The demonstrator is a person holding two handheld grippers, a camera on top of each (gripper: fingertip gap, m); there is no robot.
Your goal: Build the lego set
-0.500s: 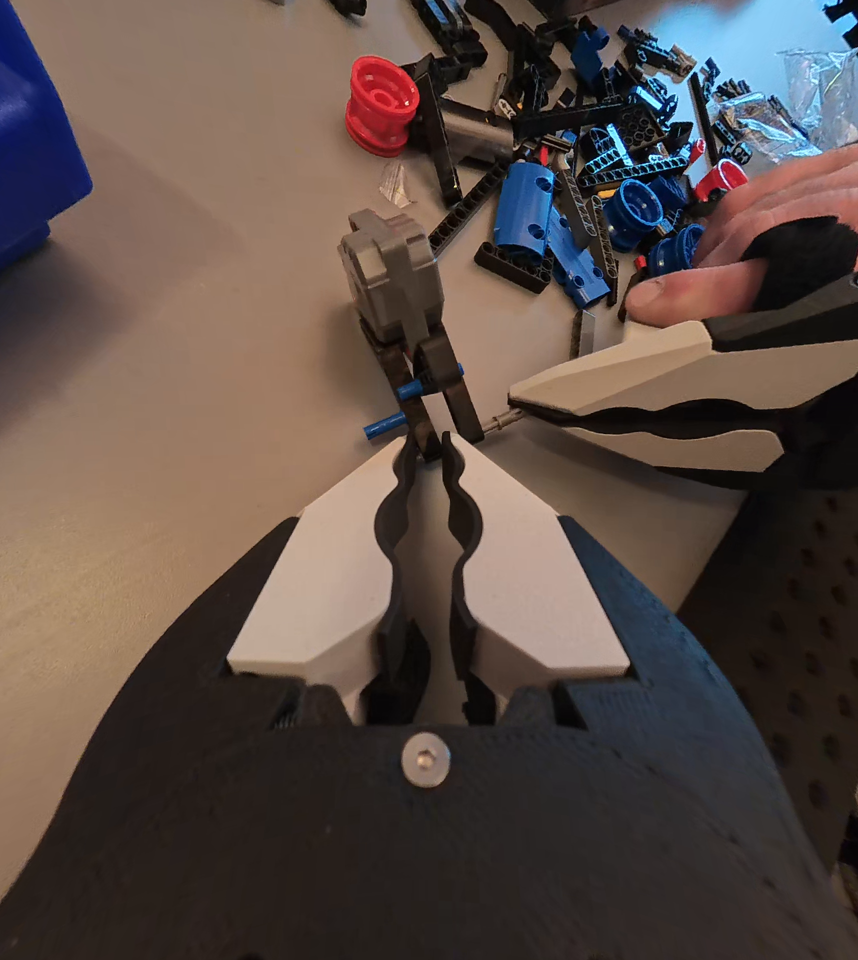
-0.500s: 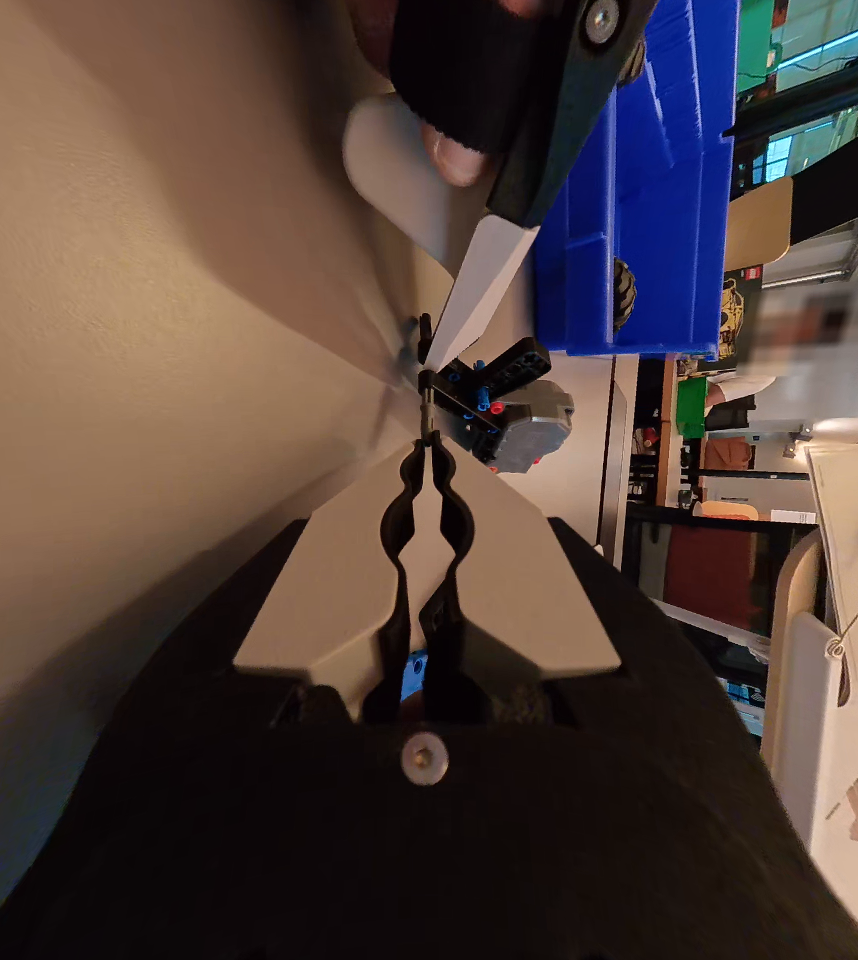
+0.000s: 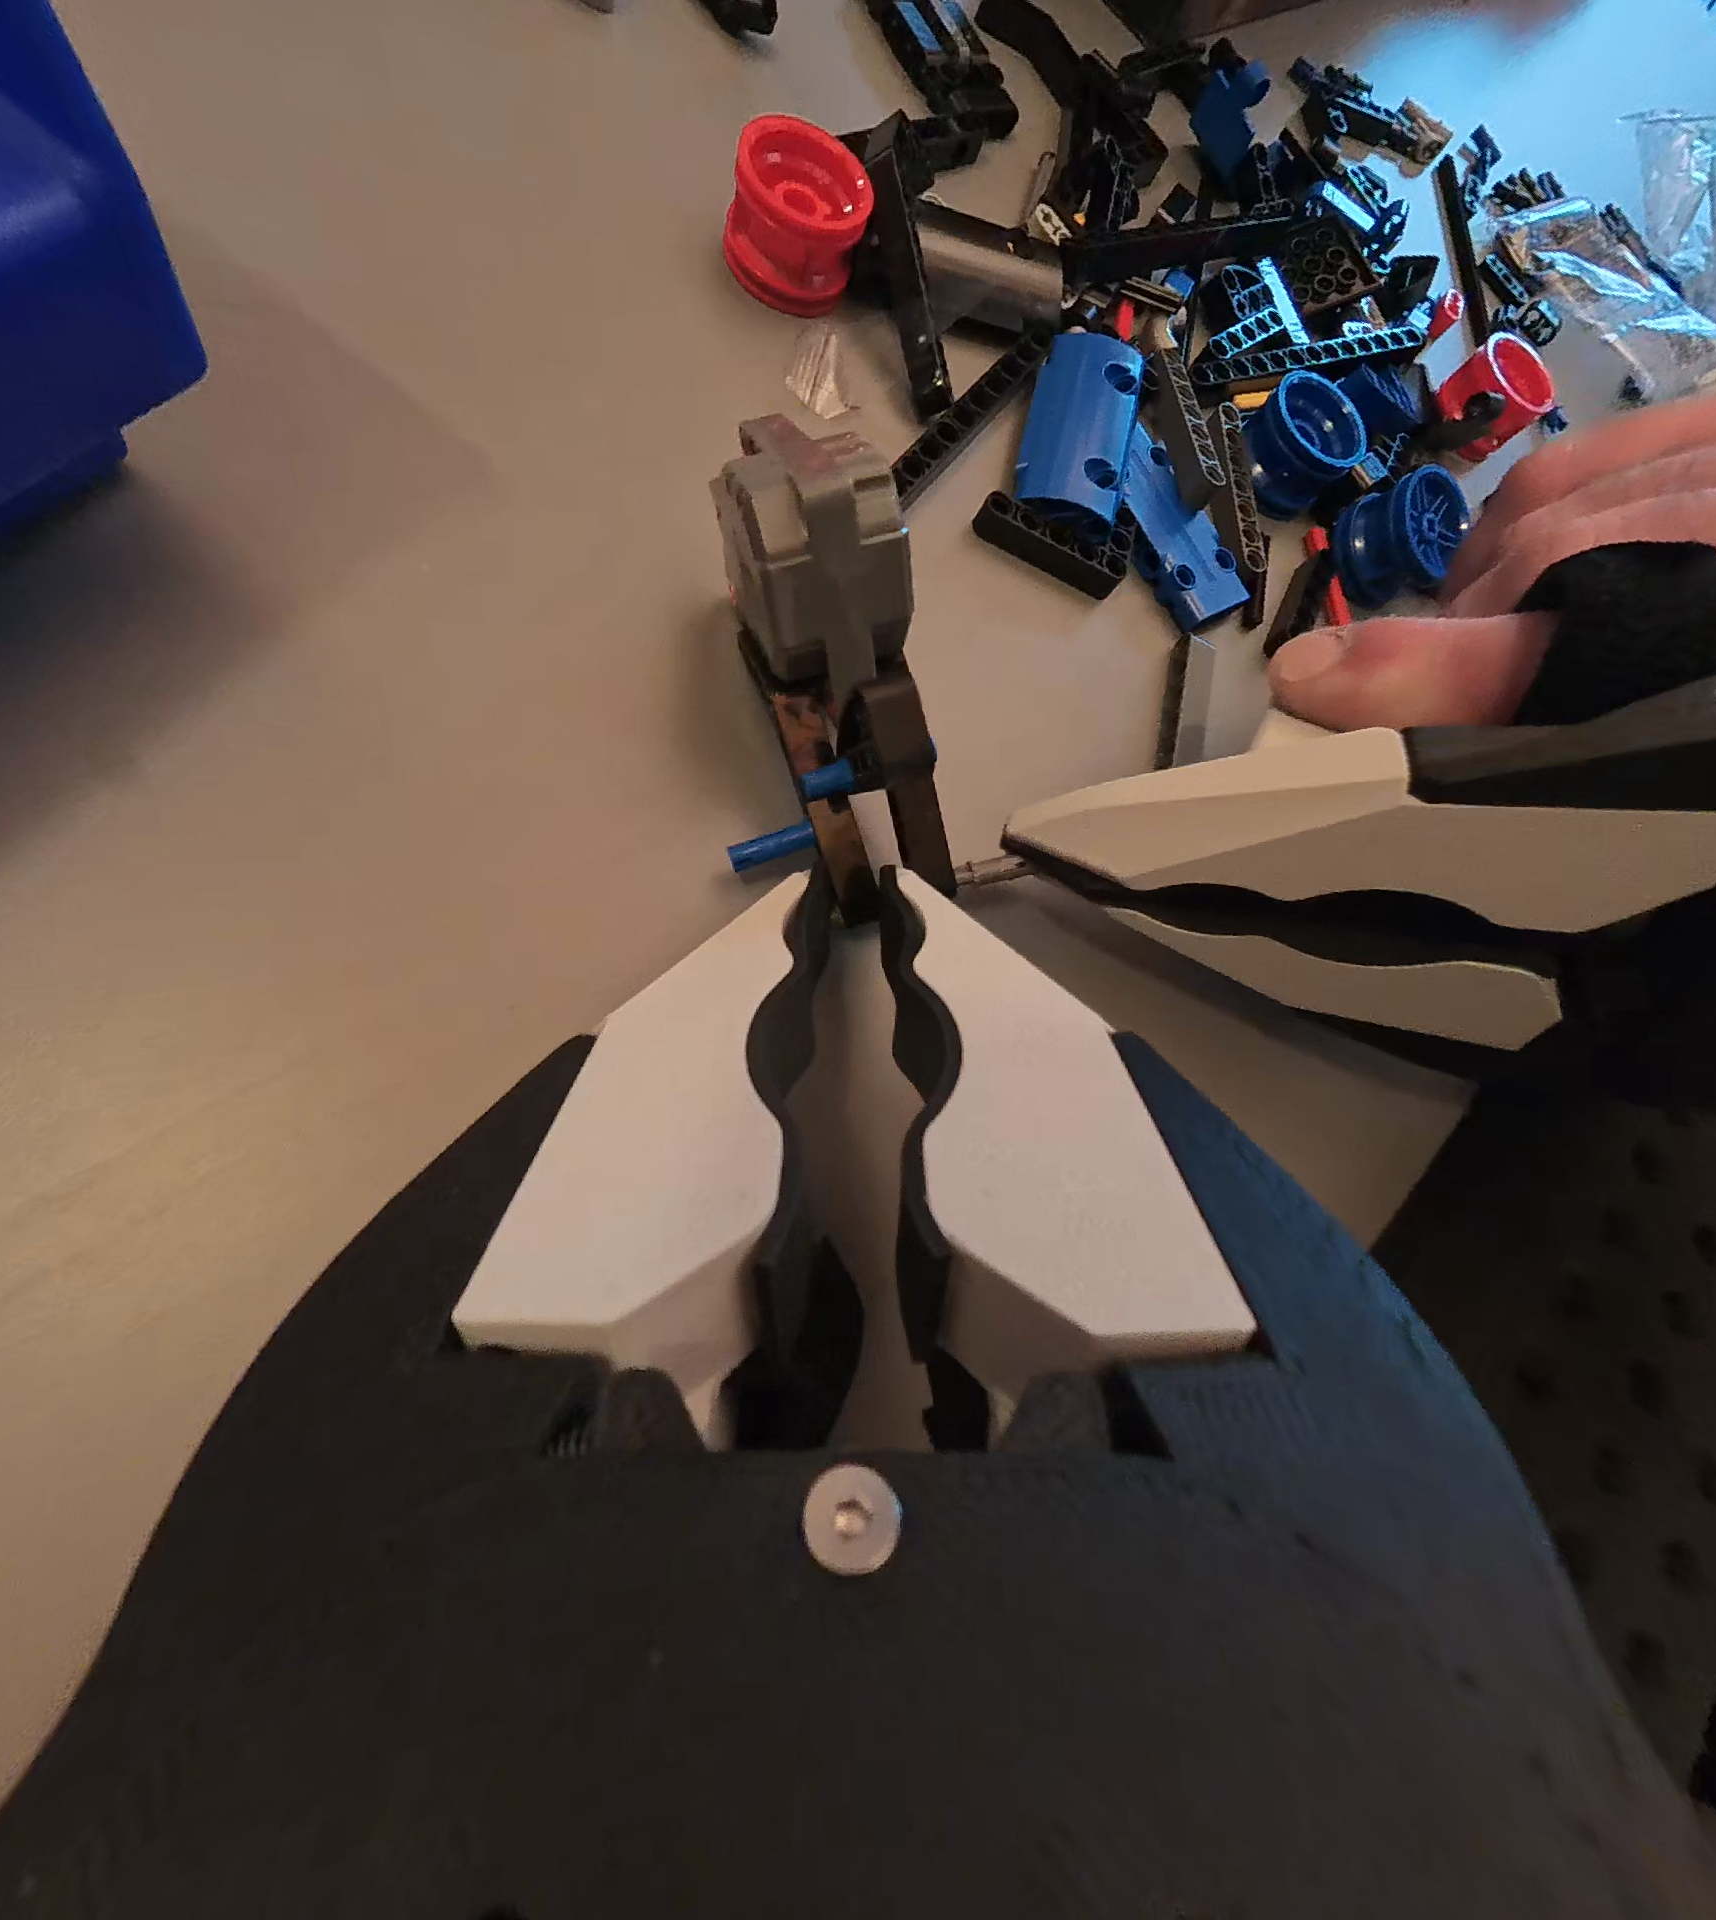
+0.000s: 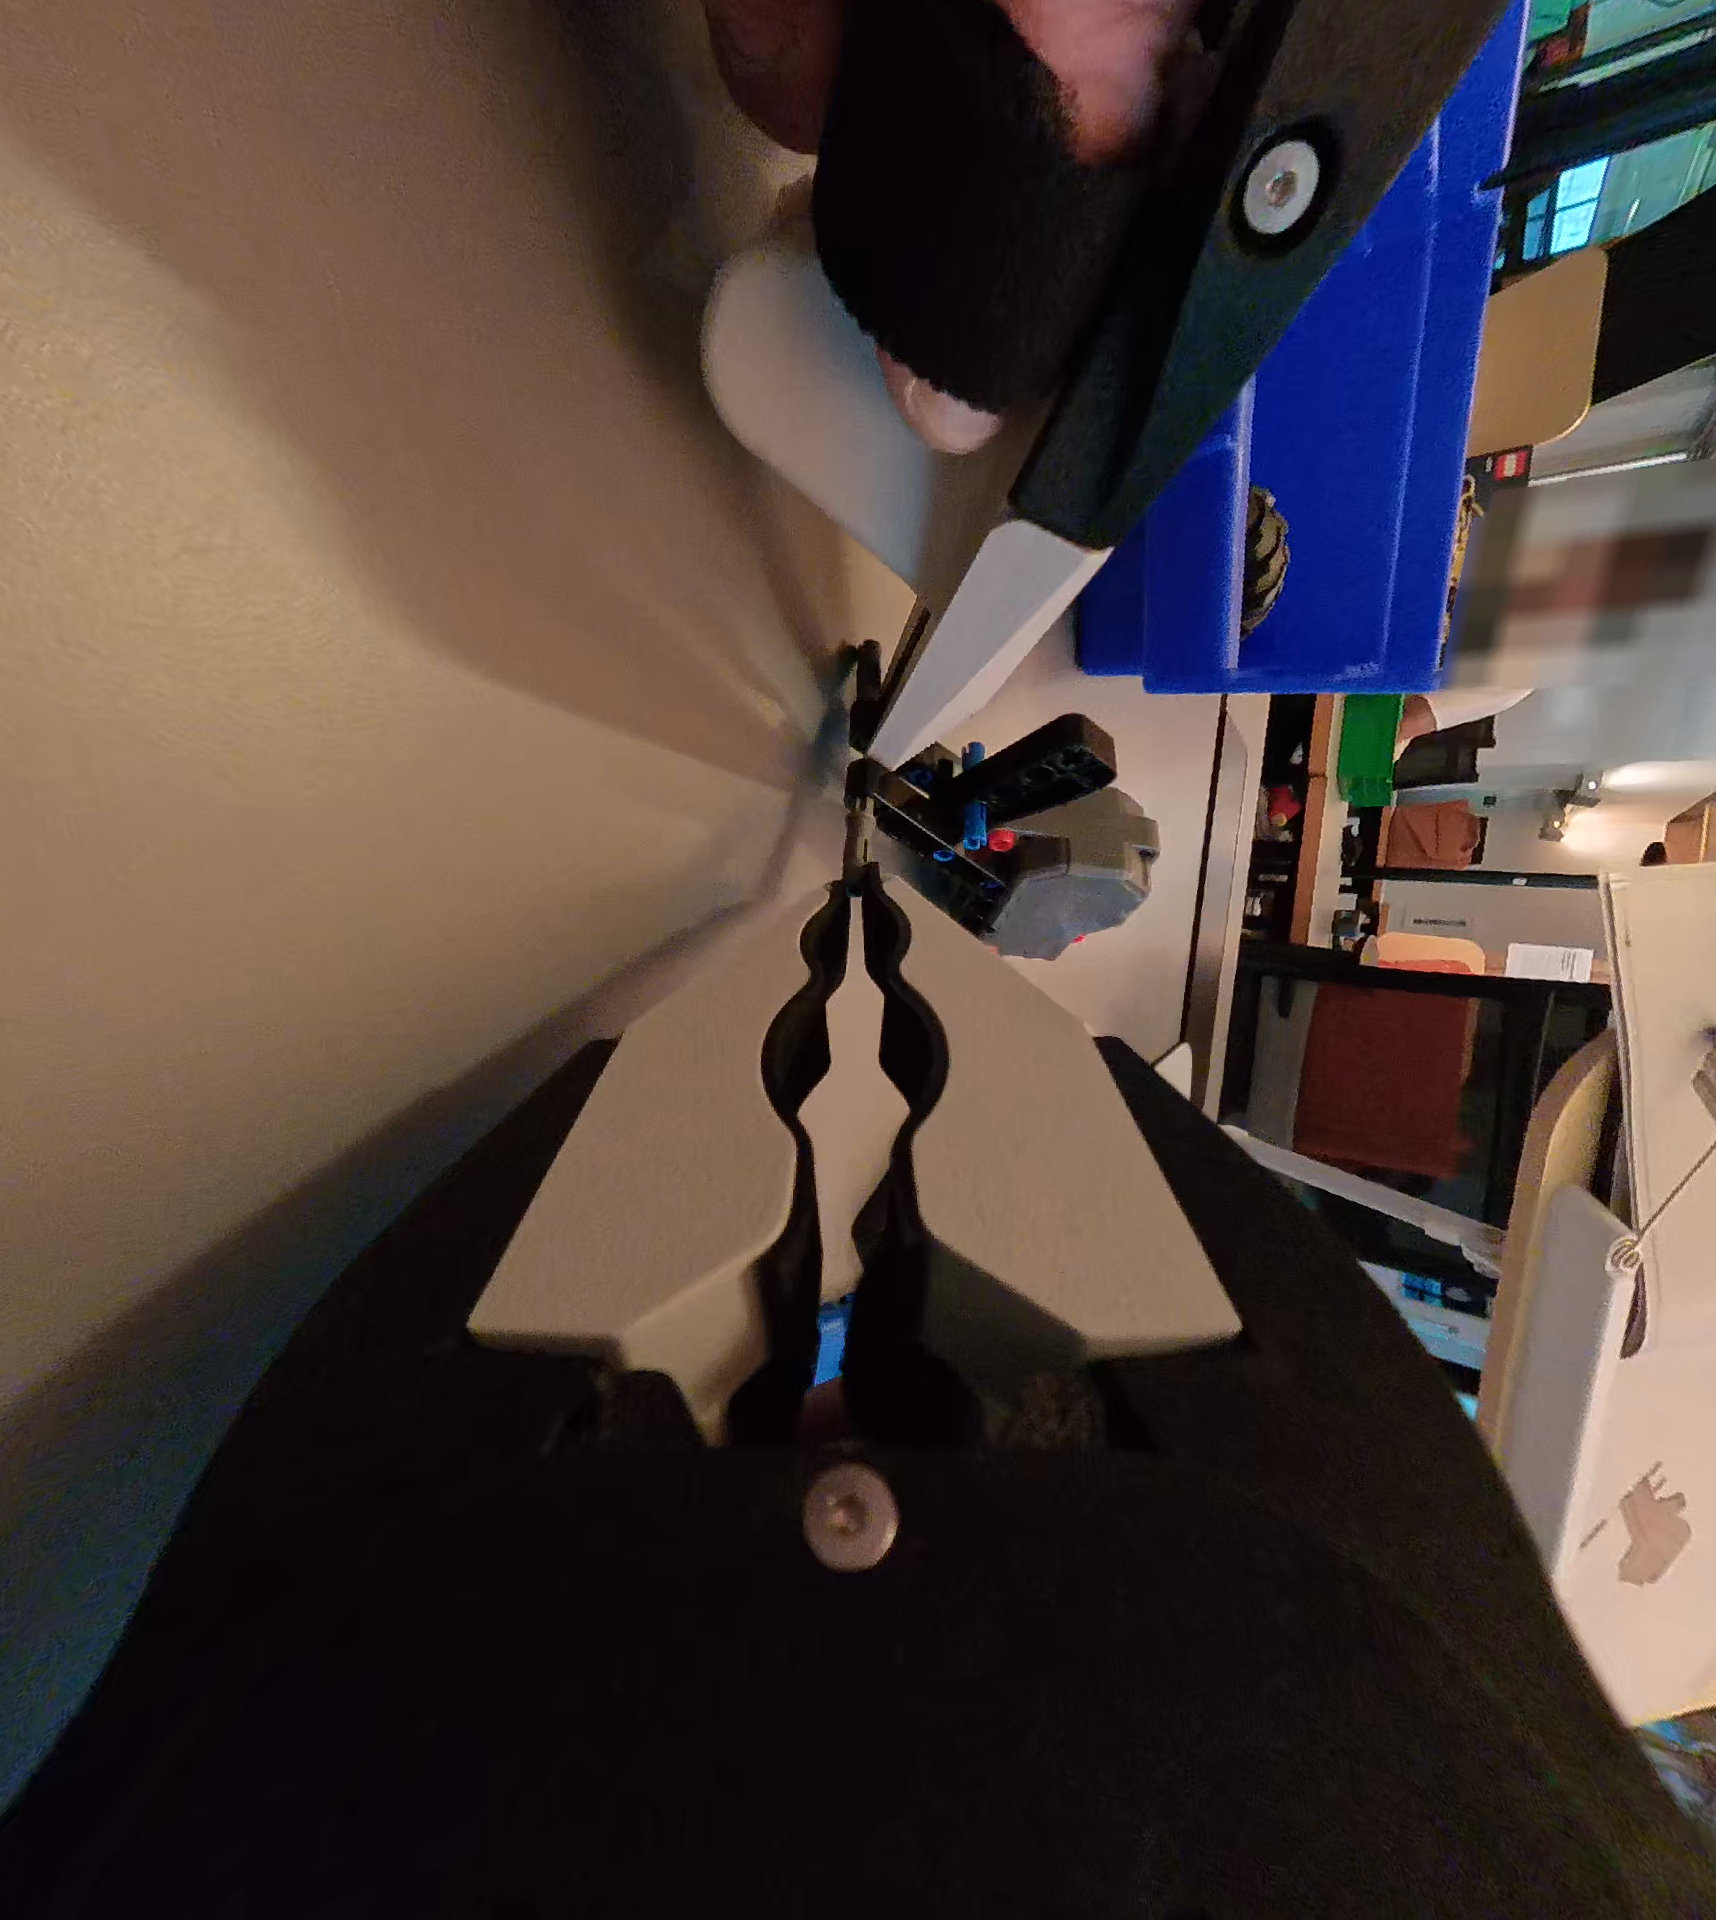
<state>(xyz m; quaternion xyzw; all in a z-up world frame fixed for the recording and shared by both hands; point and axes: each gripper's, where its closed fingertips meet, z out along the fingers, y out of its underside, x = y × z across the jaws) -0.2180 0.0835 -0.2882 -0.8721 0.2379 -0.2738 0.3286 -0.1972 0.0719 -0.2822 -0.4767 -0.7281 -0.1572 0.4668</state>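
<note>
Blue bin (image 3: 12, 312) sits far left on the table (image 3: 314, 935). Centre: left gripper (image 3: 849, 894) pinches the black beam of the grey motor assembly (image 3: 818, 561). Right gripper (image 3: 1025, 862) pinches a grey axle (image 3: 979, 864) at that beam. Loose lego parts (image 3: 1197, 343) lie far right.

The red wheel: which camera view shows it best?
The left wrist view: the red wheel lies in plain sight on the table, beside the loose pieces. The right wrist view does not show it.
</note>
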